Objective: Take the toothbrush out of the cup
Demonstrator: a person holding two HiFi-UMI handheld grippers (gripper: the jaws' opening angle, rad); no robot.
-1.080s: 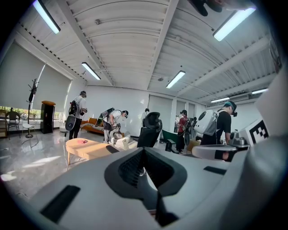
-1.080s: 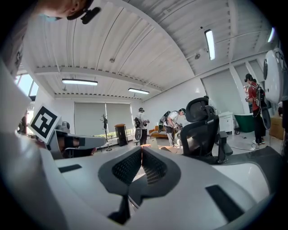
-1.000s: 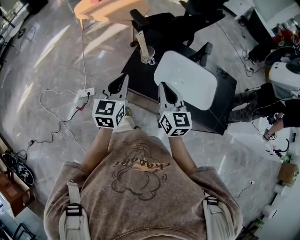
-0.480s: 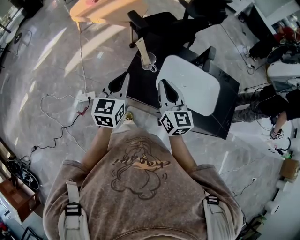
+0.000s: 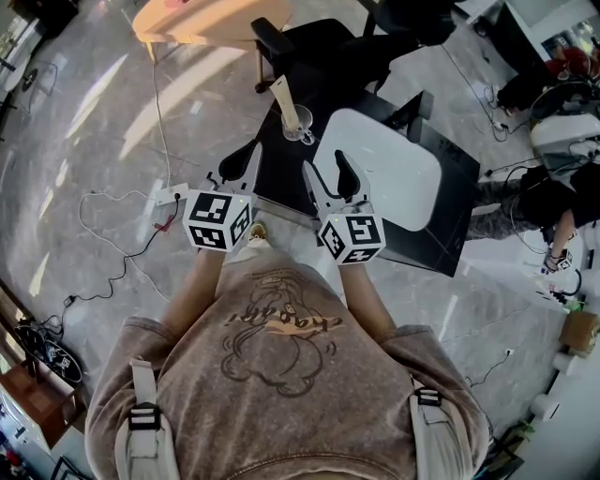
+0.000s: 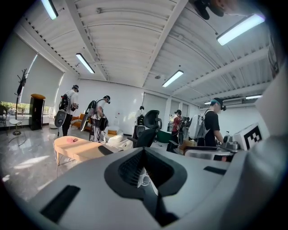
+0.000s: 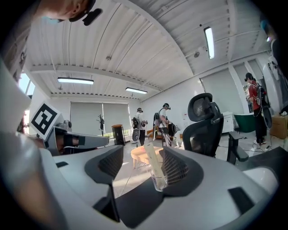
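Note:
A clear glass cup (image 5: 298, 122) stands near the left corner of the black table (image 5: 281, 169). In it leans a pale, boxed toothbrush (image 5: 284, 97). Both grippers hover at the table's near edge, short of the cup. My left gripper (image 5: 239, 161) is shut and empty, left of the cup's line. My right gripper (image 5: 326, 167) has its jaws opening wide, with nothing between them. In the right gripper view the cup (image 7: 159, 181) and toothbrush (image 7: 152, 160) show ahead, framed by the gripper (image 7: 141, 157). The left gripper (image 6: 144, 155) view shows the cup (image 6: 144, 180) past its closed jaws.
A white rounded board (image 5: 380, 169) lies on the table right of the cup. Black office chairs (image 5: 309, 42) stand behind the table, and a wooden table (image 5: 202, 19) beyond. A power strip with cables (image 5: 171, 195) lies on the floor at left. Several people stand at the far side of the room.
The right gripper's jaws have gone from shut to wide open. Both grippers have moved forward a little toward the table and cup.

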